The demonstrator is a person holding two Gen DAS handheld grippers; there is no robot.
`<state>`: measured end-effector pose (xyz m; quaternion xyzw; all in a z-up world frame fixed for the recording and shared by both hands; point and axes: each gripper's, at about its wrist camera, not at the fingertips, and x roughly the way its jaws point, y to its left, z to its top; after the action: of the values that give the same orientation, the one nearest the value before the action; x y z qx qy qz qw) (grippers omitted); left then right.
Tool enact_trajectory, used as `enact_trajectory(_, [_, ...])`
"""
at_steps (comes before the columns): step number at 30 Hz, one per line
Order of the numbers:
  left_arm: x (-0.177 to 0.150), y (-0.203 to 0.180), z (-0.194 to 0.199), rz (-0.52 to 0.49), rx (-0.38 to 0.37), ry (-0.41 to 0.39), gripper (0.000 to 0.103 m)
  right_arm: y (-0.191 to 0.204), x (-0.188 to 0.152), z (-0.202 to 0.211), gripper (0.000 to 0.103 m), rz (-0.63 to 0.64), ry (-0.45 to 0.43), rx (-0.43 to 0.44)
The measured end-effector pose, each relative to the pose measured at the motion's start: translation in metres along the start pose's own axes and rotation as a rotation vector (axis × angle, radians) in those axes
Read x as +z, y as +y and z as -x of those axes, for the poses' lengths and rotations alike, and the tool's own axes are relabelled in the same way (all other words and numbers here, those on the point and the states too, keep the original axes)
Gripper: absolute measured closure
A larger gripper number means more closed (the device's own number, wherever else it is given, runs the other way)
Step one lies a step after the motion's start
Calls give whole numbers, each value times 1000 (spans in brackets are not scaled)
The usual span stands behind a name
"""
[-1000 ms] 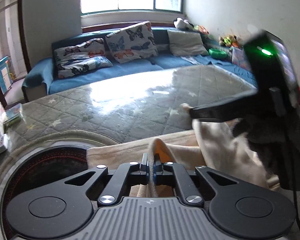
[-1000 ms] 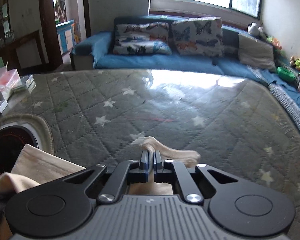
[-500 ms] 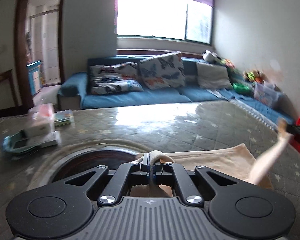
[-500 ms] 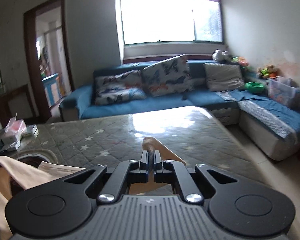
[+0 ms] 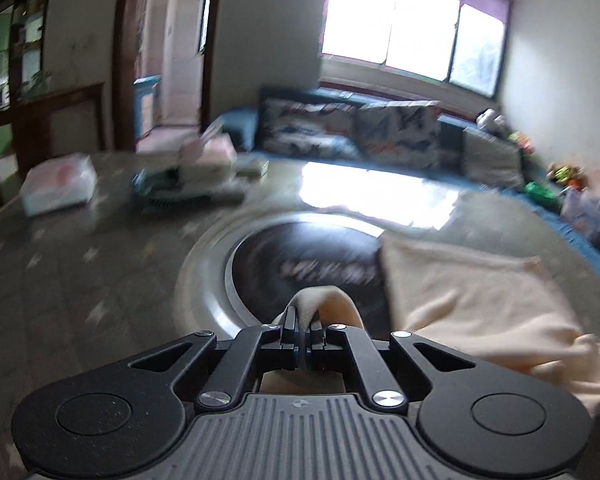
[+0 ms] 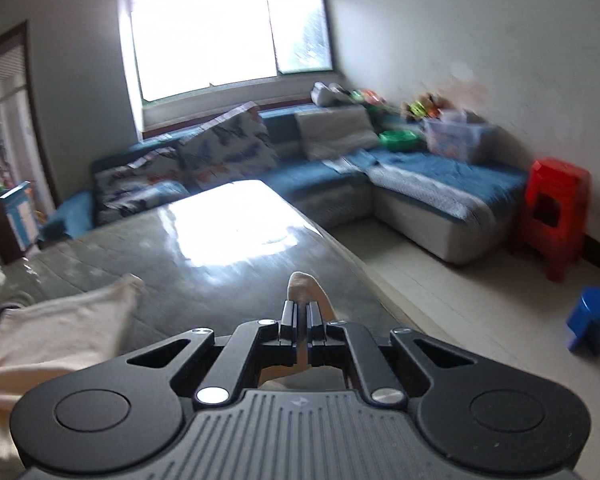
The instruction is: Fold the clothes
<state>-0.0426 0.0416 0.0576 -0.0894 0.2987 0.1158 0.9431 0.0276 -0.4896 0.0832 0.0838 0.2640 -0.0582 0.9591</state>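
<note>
My fingers [image 5: 290, 322] on both grippers stay pinched tight on folds of the cream garment [image 5: 472, 300], left gripper [image 5: 302, 322] and right gripper [image 6: 300, 316] now lifted and spread apart, its slack draping toward two o'clock over the quilted table [image 5: 80, 280], ready, I judge, to fold.

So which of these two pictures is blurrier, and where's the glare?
Left wrist view: heavy motion blur over the boxes and round black cooktop, window glare on the table; the tongs stay sharp. Right wrist view: milder blur on the sofa, a blown-out window and glare patch.
</note>
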Motion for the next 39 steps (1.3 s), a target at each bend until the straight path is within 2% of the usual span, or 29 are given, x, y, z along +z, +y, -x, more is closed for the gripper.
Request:
enact_trajectory(5, [-15, 5, -2, -23, 13, 68, 92, -22, -18, -19, 99, -36, 96, -49])
enact_trajectory(13, [-21, -16, 34, -176, -95, 14, 85, -22, -22, -16, 87, -32, 102, -62])
enact_trajectory(18, [-21, -43, 49, -229, -231, -11, 83, -20, -23, -13, 84, -24, 97, -69])
enact_trajectory(20, [-21, -57, 52, -250, -296, -13, 83, -18, -24, -16, 78, -11, 96, -71])
enact_trajectory(22, [-23, -69, 52, -264, -347, -10, 75, -19, -25, -21, 72, -7, 107, -61])
enact_trajectory(23, [-24, -75, 51, -275, -369, -4, 75, -19, -25, -23, 70, -3, 112, -57])
enact_trajectory(28, [-32, -101, 43, -335, -434, 29, 75, -19, -29, -29, 73, 30, 132, -52])
enact_trajectory(30, [-36, -110, 40, -357, -454, 44, 75, -20, -29, -29, 90, 38, 136, -65])
enact_trajectory(36, [-46, -128, 28, -444, -473, 62, 74, -19, -28, -23, 90, 73, 141, -127])
enact_trajectory(37, [-47, -130, 26, -458, -483, 63, 69, -17, -27, -21, 89, 89, 139, -128])
enact_trajectory(39, [-50, -133, 21, -483, -473, 67, 66, -11, -26, -17, 87, 118, 131, -123])
